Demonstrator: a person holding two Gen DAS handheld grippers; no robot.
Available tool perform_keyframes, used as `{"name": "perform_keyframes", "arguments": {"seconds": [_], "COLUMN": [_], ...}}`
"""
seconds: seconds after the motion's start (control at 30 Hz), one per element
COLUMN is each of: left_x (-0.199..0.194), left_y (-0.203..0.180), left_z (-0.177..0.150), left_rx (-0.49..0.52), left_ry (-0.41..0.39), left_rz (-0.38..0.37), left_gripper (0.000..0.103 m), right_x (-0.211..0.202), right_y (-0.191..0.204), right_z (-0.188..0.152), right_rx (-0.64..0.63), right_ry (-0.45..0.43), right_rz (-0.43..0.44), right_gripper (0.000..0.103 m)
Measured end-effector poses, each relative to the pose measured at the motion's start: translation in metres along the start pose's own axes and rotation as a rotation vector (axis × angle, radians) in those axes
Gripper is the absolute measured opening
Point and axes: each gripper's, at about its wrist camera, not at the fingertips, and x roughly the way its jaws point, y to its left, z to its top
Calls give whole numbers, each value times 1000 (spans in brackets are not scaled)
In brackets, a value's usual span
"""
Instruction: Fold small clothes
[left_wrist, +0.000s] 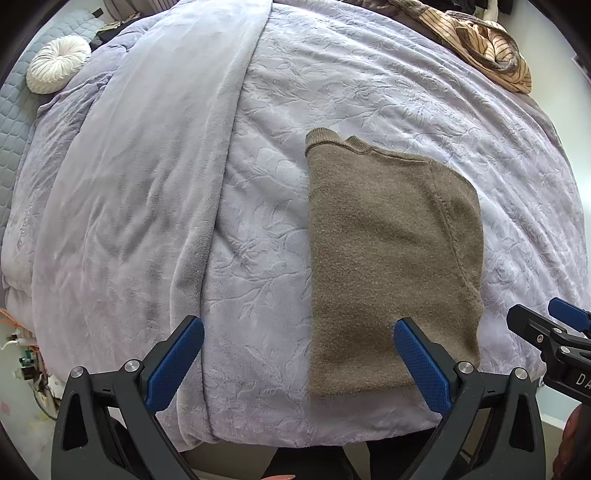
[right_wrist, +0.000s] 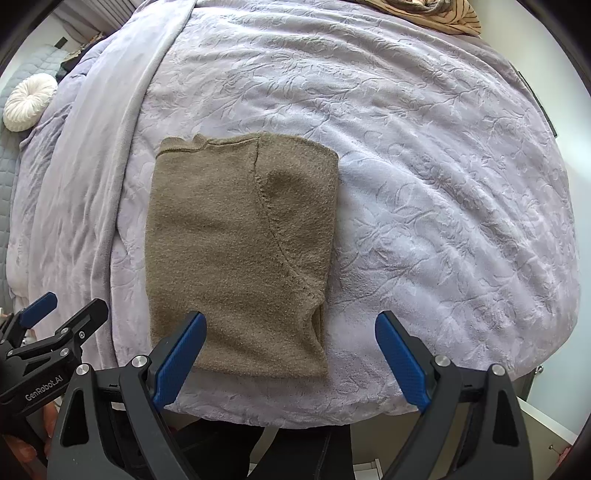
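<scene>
A brown knitted sweater (left_wrist: 391, 254) lies folded into a long rectangle on the lilac blanket, collar at the far end; it also shows in the right wrist view (right_wrist: 240, 251). My left gripper (left_wrist: 299, 325) is open and empty above the sweater's near left part, its right finger over the fabric. My right gripper (right_wrist: 291, 319) is open and empty above the sweater's near right corner, its left finger over the fabric. Each gripper shows at the edge of the other's view.
The lilac embossed blanket (right_wrist: 443, 184) covers the bed. A plush grey throw (left_wrist: 147, 184) lies along the left. A round white cushion (left_wrist: 57, 68) sits far left. Striped tan clothing (left_wrist: 484, 44) is heaped at the far right. The bed's near edge is just below the sweater.
</scene>
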Motion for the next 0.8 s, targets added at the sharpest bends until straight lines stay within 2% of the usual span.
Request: {"name": "perform_keyframes", "arguments": {"seconds": [0.8], "left_x": [2], "left_y": [0], "left_z": [-2], "left_rx": [14], "left_ry": [11], "left_rz": [6], "left_gripper": [103], "right_x": [3], "right_y": [0], "right_z": [-5], "right_rx": [6], "right_ry": [0], "right_rz": [4], "right_gripper": [94]}}
